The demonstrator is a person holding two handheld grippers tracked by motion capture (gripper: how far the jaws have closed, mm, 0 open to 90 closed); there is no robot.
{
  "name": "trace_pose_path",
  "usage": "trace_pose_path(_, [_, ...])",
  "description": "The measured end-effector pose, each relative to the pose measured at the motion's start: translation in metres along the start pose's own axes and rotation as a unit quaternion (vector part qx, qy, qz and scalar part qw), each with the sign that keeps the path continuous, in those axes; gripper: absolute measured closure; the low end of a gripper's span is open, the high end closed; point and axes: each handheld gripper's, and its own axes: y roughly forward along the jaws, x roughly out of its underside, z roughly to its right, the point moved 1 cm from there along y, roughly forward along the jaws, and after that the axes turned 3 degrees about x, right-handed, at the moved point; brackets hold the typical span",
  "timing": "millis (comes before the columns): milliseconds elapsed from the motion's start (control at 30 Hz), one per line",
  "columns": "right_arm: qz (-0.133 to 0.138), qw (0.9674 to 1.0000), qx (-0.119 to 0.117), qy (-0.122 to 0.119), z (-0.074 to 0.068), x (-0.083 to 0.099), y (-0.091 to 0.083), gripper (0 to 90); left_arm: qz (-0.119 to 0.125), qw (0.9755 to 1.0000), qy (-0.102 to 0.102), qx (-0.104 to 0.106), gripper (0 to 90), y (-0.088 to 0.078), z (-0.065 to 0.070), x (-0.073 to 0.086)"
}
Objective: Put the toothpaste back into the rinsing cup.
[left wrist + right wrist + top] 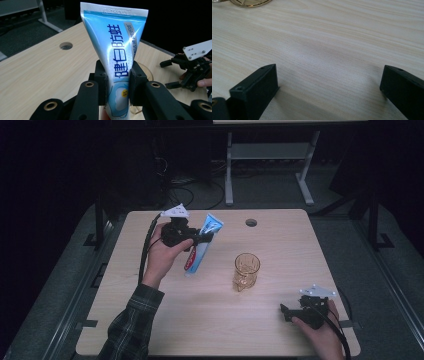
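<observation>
A blue and white toothpaste tube (202, 245) with a red cap end hangs above the table's left half, crimped end up and away from the person. My left gripper (205, 238) is shut on its middle; the left gripper view shows the tube (119, 57) pinched between both black jaws. An amber glass cup (246, 271) stands upright near the table's centre, with its base (249, 2) at the top edge of the right gripper view. Near the front right edge my right gripper (285, 312) rests low over the table, open, with bare wood between its jaws (329, 87).
The light wooden table (150, 320) has a round cable hole (251, 222) near its far edge. Beyond the table is dark floor with a white desk frame (270, 165) and cables.
</observation>
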Motion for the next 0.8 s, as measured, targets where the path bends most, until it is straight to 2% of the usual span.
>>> trace_pose_path(367, [0.0,1.0,-0.001,-0.001,0.0,0.0,0.0,0.8,0.005,0.9993,0.024,0.028,73.1,0.019,0.019,-0.019])
trace_pose_path(800, [0.0,1.0,-0.002,-0.003,0.0,0.0,0.0,0.8,0.011,0.9982,0.039,0.044,73.0,0.04,0.028,-0.035])
